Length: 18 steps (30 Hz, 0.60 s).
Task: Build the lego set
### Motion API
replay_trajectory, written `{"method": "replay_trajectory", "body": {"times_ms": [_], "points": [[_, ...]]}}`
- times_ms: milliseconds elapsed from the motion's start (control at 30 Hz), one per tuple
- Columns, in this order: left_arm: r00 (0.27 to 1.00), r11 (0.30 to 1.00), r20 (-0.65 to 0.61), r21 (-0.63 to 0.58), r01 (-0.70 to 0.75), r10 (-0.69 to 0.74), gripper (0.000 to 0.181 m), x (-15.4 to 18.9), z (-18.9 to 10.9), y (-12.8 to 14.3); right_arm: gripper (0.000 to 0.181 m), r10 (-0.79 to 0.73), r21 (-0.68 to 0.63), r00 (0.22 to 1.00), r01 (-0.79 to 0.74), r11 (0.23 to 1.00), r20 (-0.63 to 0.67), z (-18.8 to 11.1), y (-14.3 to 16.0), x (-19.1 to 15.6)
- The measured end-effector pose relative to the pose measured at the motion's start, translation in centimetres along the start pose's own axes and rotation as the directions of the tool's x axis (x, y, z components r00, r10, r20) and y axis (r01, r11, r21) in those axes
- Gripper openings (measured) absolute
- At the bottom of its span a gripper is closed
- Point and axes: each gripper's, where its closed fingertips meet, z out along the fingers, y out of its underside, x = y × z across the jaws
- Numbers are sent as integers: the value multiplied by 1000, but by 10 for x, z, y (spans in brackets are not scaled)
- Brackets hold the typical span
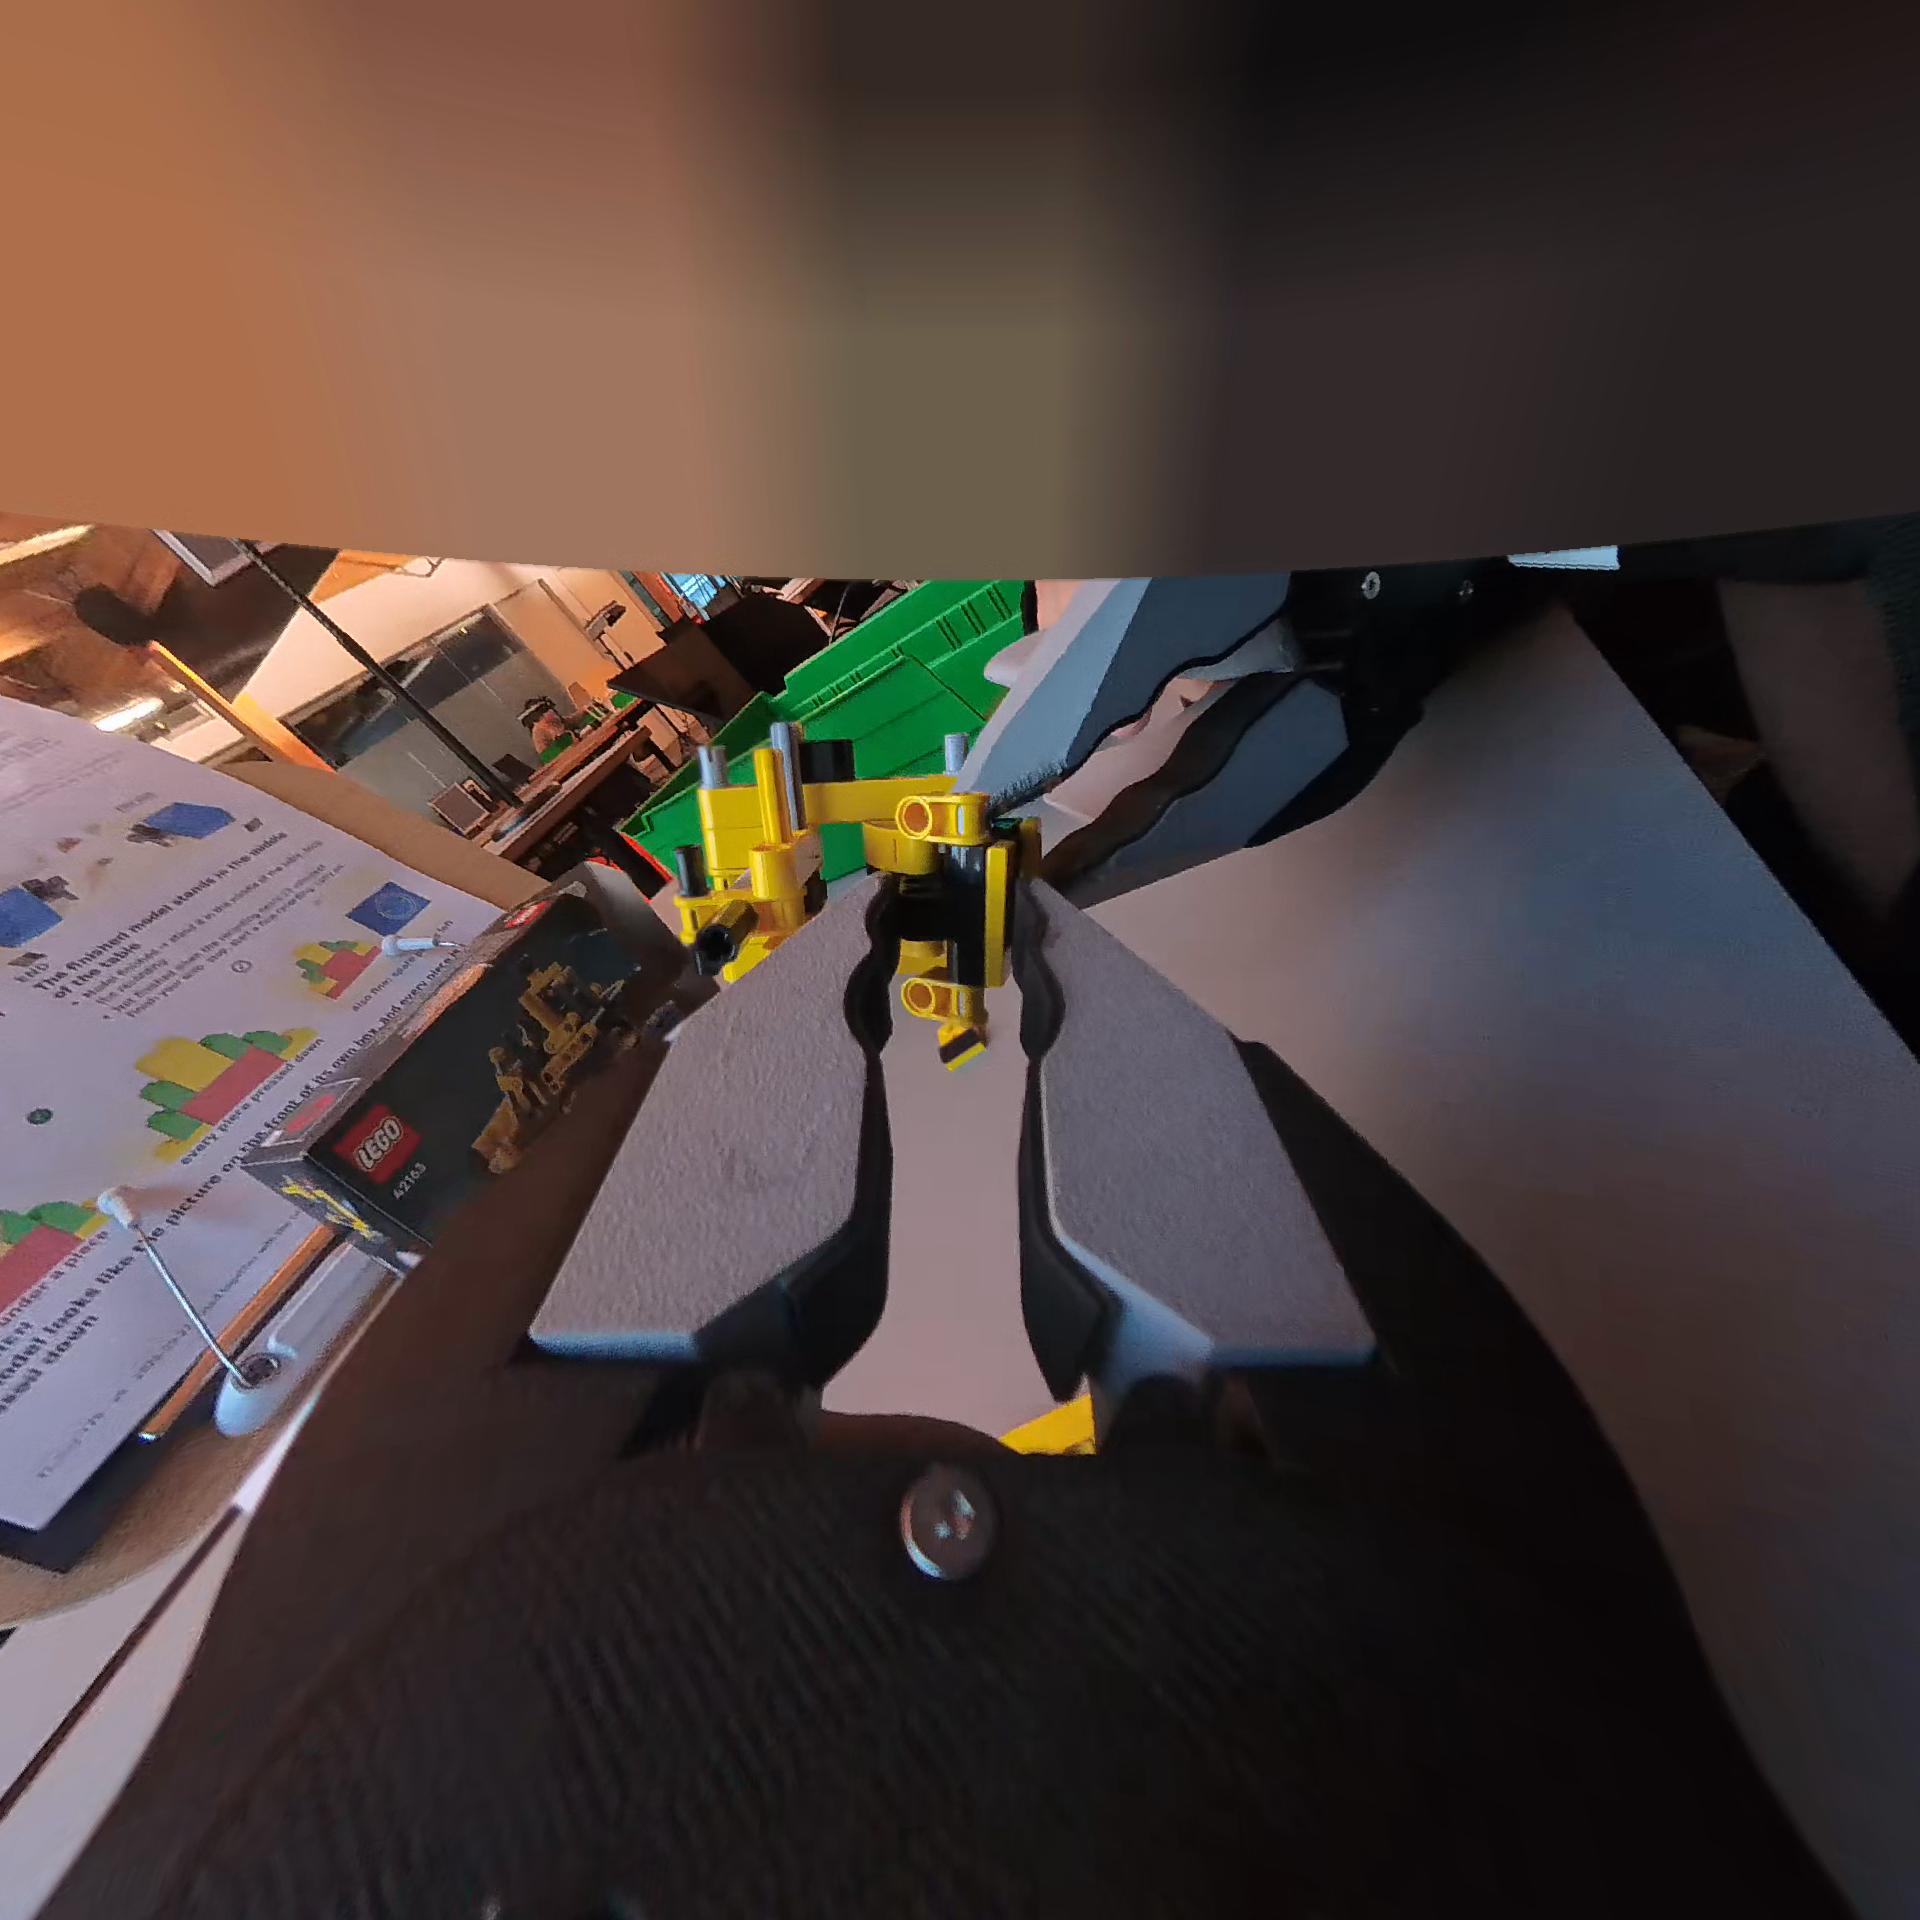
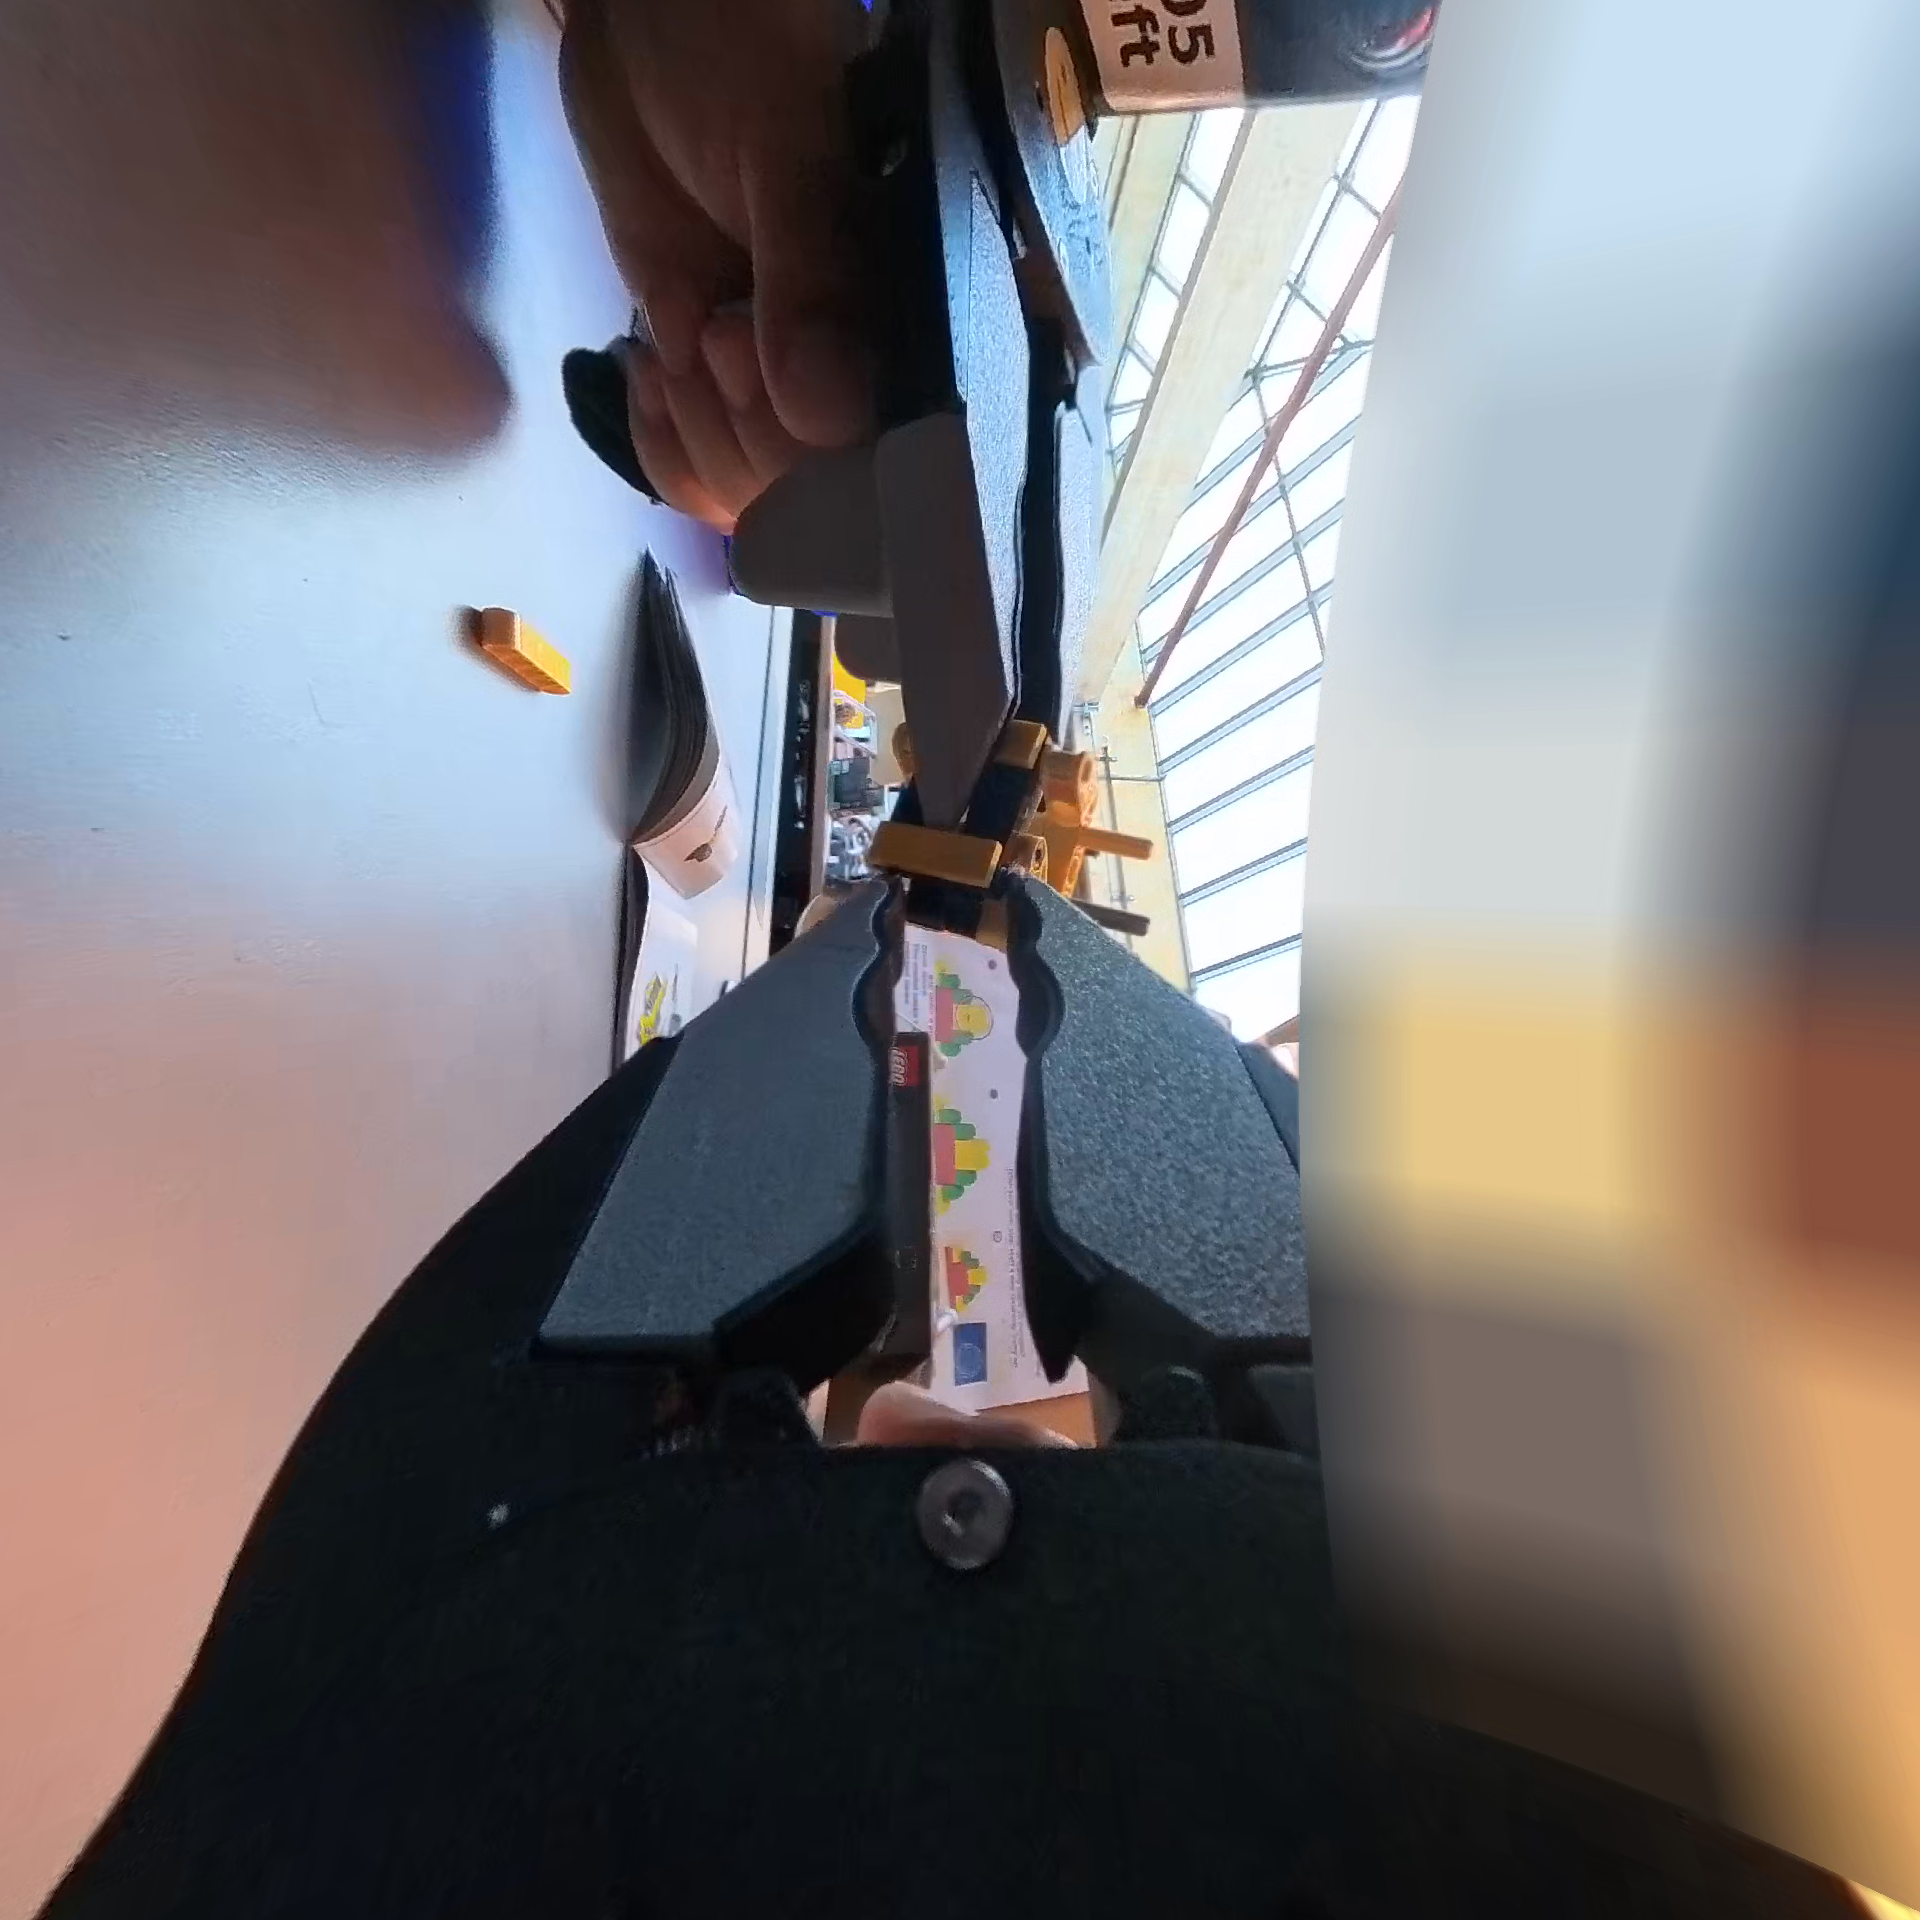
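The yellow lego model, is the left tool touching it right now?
Touching. The left wrist view shows the left tool closed on the yellow lego model, both fingertips pressing its black and yellow end.

Writing is carried by a white instruction sheet (image 1: 156, 987) clipped upright at the left, where bold black lines and smaller print are set among drawings of coloured bricks; the words are not repeated here. A red square brand logo with a short white number beneath it is printed on the end of the black lego set box (image 1: 447, 1091) leaning against that sheet, and both are glimpsed again in the right wrist view. There, a tan label (image 2: 1164, 42) with large dark characters, cut off by the frame edge, is fixed to the body of the left gripper (image 2: 971, 805).
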Motion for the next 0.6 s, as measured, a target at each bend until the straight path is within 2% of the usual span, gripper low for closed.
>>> {"method": "replay_trajectory", "body": {"times_ms": [33,600], "points": [[1000,1000,-5,-4,16,-16,18,0,0,1,16,6,0,1000,-6,1000,4,1,0,-1],[999,999,-14,-16,40,-40,18,-1,1,4,15,28,0,999,-28,1000,28,2,2,-4]]}}
